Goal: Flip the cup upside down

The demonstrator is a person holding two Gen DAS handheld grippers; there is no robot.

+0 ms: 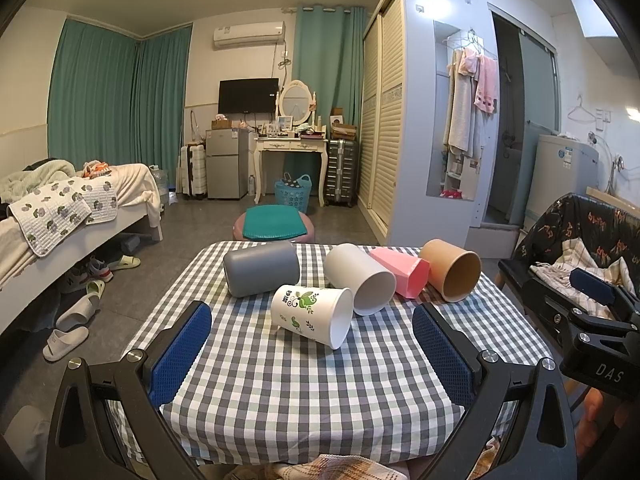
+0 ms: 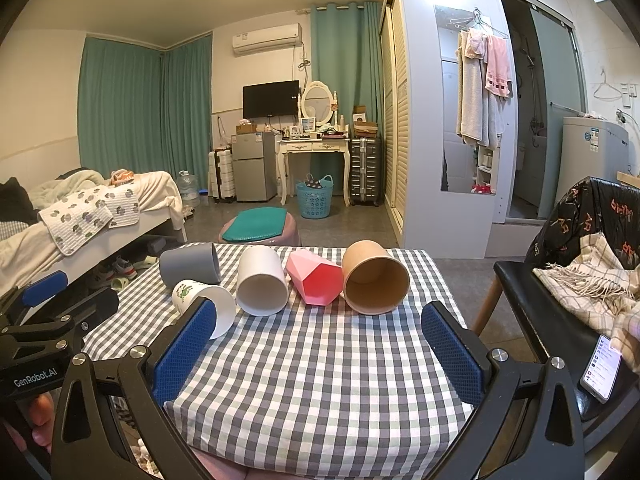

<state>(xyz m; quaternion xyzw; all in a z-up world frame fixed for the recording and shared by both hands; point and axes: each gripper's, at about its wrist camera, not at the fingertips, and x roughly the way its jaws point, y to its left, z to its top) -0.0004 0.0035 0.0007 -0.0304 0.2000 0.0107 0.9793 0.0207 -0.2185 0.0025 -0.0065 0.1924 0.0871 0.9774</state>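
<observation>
Five cups lie sideways on bench; my left hand-held gripper and right hand-held gripper both released, grasping nothing.

Teal curtains line the far wall — a white wardrobe stands right, a bed left.
</observation>
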